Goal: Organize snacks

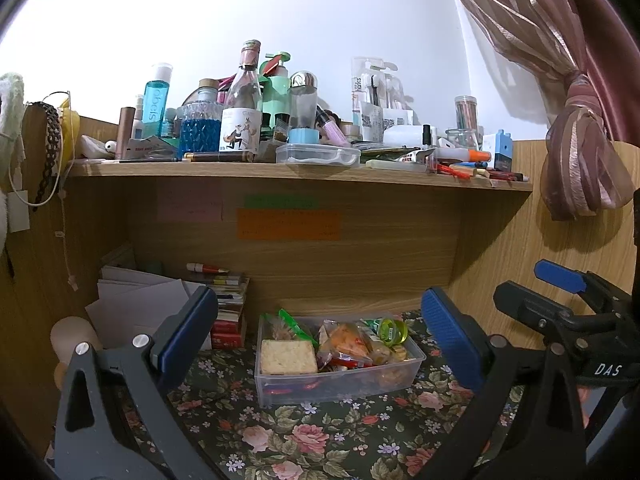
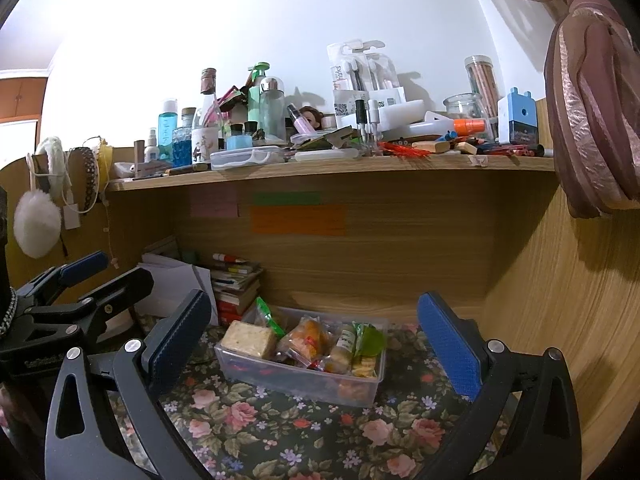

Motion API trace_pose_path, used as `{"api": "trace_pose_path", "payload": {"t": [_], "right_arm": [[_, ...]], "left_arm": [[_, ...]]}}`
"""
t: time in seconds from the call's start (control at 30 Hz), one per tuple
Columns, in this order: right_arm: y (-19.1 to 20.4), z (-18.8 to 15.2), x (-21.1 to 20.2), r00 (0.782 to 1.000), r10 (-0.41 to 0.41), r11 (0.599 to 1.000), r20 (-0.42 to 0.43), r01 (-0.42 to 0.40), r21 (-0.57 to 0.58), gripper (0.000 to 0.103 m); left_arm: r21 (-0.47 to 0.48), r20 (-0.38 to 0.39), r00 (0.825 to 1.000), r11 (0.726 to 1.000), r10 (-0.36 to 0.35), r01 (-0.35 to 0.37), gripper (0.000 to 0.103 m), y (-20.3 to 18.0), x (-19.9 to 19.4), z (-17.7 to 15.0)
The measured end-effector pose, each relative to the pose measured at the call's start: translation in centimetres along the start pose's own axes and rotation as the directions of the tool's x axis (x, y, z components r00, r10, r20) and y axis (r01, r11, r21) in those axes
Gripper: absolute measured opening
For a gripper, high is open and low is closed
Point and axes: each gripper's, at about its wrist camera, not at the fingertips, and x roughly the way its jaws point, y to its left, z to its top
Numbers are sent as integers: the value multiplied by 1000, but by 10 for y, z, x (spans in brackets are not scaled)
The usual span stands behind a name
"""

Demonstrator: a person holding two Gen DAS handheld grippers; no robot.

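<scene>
Several wrapped snacks (image 1: 344, 340) fill a clear plastic tub (image 1: 340, 388) on the floral cloth (image 1: 304, 440), both grippers (image 1: 320, 336) (image 2: 316, 340) spread wide before it.

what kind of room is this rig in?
Likely a bedroom or dorm desk nook: a wooden shelf crowded with toiletry bottles, a tied-back curtain, and a clear snack bin on a floral cloth.
</scene>
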Motion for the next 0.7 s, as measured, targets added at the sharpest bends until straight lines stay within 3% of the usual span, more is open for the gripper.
{"api": "trace_pose_path", "payload": {"t": [0.7], "right_arm": [[-2,-1,1,1000,3,1000,-6,-3,0,103]], "left_arm": [[1,-14,999,1000,-30,30,103,-3,1,-3]]}}
